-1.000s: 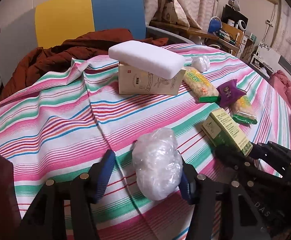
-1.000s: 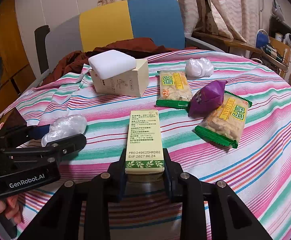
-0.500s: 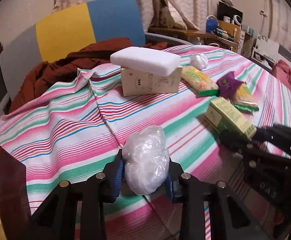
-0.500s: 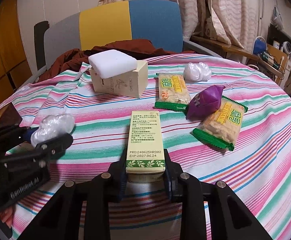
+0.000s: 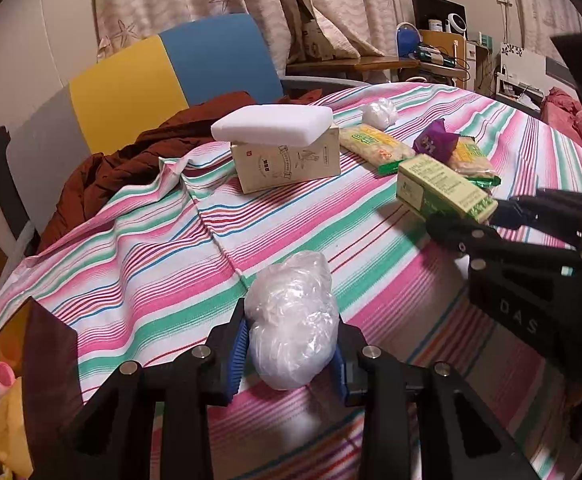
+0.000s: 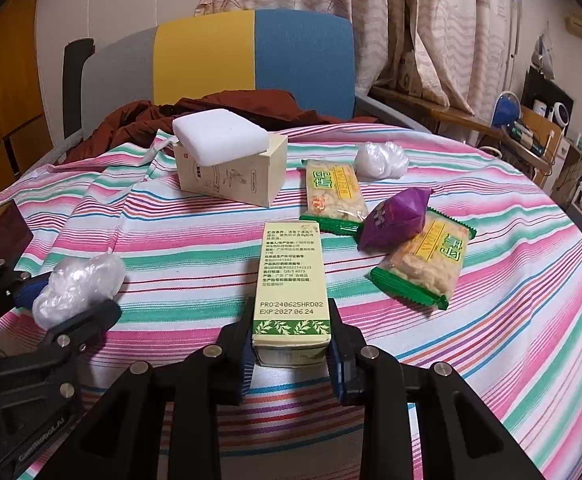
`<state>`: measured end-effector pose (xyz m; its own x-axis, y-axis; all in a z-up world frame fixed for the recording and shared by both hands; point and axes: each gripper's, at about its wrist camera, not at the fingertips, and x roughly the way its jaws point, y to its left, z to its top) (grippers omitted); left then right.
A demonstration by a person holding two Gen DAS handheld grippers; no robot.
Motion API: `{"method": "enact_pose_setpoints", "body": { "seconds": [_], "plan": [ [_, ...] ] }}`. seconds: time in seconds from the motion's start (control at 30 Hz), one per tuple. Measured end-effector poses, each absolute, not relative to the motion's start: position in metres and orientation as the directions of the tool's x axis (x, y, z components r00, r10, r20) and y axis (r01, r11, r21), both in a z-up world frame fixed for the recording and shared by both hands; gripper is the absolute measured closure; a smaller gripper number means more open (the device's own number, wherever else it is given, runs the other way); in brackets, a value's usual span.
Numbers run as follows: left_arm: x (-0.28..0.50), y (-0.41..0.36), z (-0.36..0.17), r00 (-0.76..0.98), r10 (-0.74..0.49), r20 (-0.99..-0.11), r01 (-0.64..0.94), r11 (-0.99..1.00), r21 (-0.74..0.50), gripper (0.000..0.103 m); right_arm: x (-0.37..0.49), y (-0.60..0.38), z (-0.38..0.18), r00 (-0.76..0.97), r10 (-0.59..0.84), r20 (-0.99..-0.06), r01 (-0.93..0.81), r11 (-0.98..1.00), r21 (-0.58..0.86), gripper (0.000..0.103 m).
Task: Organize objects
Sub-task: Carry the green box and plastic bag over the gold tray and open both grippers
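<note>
You are pinching the crumpled plastic bag (image 5: 293,320) in your left claw (image 5: 291,354). Your right claw (image 6: 291,350) is gripping the green-trimmed carton (image 6: 291,280), which is extending ahead of it over the striped worktop (image 6: 511,340).

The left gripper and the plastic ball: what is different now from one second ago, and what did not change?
The left gripper closed its jaws on the crumpled plastic ball; a second ago they stood open on either side of it. The right gripper kept its hold on the green box. The sponge on the beige box, the snack packs and the purple pouch lie as before.
</note>
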<state>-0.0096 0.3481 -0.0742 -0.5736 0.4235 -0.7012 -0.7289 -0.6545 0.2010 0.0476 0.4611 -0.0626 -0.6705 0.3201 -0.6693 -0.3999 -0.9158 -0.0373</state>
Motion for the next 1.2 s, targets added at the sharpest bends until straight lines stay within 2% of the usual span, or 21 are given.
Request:
{"method": "enact_pose_setpoints", "body": {
  "seconds": [0.37, 0.57, 0.8, 0.93, 1.2],
  "plan": [
    [0.023, 0.334, -0.065, -0.602, 0.474, -0.643, -0.748, -0.616, 0.247, 0.069, 0.066, 0.450, -0.044, -0.709, 0.423, -0.565, -0.456, -0.886, -0.091, 0.073],
    [0.048, 0.328, -0.061, -0.588, 0.527, -0.613, -0.783, -0.562, 0.267, 0.069, 0.078, 0.446, -0.039, -0.706, 0.421, -0.569, -0.476, -0.877, -0.059, 0.073],
    [0.057, 0.294, -0.043, -0.509, 0.611, -0.605, -0.817, -0.566, 0.116, 0.069, 0.104, 0.432, -0.041, -0.704, 0.342, -0.622, -0.476, -0.878, 0.056, 0.073],
    [0.063, 0.266, -0.022, -0.537, 0.637, -0.553, -0.805, -0.583, 0.110, 0.069, 0.113, 0.416, -0.038, -0.708, 0.305, -0.637, -0.460, -0.884, 0.088, 0.073],
    [0.046, 0.186, -0.001, -0.626, 0.575, -0.527, -0.699, -0.713, 0.053, 0.069, 0.102, 0.350, -0.013, -0.771, 0.140, -0.622, -0.268, -0.956, 0.117, 0.073]
  ]
}}
